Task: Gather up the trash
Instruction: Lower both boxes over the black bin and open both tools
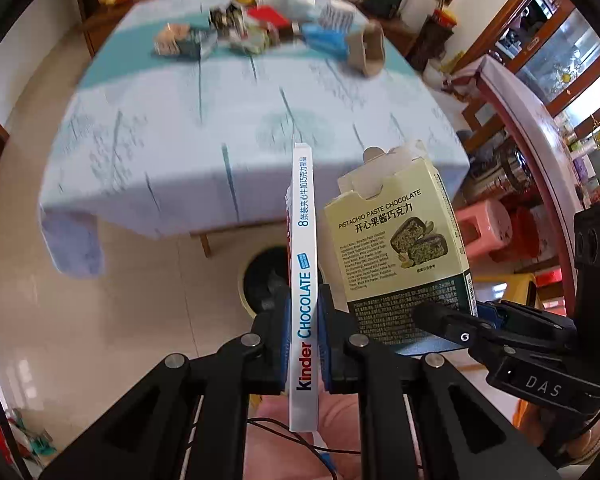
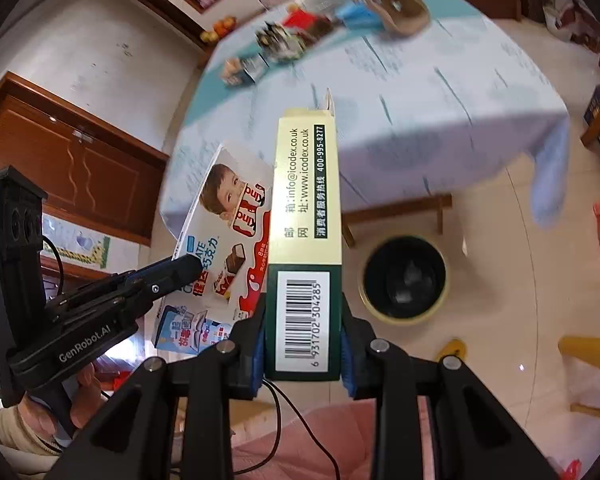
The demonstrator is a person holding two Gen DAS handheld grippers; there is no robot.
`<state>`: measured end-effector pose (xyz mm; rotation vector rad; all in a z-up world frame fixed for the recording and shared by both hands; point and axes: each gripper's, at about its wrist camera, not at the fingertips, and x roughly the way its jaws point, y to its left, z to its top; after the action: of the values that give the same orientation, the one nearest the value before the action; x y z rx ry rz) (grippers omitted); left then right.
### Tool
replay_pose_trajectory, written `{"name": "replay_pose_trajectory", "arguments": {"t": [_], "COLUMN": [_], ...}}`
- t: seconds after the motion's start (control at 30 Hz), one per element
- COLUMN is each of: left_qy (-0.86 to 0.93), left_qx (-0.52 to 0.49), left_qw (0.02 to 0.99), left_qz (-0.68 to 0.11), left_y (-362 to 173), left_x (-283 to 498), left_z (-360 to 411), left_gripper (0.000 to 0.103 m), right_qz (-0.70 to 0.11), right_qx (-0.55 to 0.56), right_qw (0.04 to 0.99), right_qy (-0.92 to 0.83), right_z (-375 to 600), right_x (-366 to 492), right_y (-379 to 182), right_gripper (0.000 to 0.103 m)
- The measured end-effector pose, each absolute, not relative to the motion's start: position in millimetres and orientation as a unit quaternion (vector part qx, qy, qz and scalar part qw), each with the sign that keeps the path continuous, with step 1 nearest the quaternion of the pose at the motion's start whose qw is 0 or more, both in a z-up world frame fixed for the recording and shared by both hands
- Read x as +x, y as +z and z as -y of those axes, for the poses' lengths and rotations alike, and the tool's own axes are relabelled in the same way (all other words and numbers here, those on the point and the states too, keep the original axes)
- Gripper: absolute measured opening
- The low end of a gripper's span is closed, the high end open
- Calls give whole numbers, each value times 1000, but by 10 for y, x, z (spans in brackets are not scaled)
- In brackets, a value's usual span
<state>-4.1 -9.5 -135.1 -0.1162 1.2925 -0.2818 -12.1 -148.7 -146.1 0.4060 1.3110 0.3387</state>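
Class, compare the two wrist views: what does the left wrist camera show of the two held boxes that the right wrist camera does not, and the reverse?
Left wrist only: the Kinder box's narrow edge and the pistachio box's printed face with its open top flap.

Right wrist only: the pistachio box's barcode side and the Kinder box's front with the boy's face.

Both: the left gripper and right gripper each clamping a box, the bin, and the table.

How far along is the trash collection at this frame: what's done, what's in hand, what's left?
Done: nothing can be confirmed; the bin on the floor looks dark inside. In hand: the left gripper is clamped on the Kinder box, and the right gripper on the pistachio chocolate box, both off the table near the bin. Left: a blurred pile of wrappers and boxes remains on the table.
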Motion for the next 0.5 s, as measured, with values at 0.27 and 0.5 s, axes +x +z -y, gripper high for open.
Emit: {"name": "replay_pose_trajectory", "arguments": {"t": [0.27,0.5], "left_qy": [-116,-82], "left_qx": [-50,-77], "left_qw": [747,719], "left_qz": [-653,-686], "left_y": [-2310,-3503], "left_x": [-193,-31], "left_z": [325,380], "left_gripper": [10,10], "right_qz": [-677,-720], "right_qx": [189,219], "right_qw": [698,652], "right_qy": [140,94], "right_z": [1640,1876], "right_x": [-270,-61], "right_y": [-2470,-3627], "right_gripper": [29,30]}}
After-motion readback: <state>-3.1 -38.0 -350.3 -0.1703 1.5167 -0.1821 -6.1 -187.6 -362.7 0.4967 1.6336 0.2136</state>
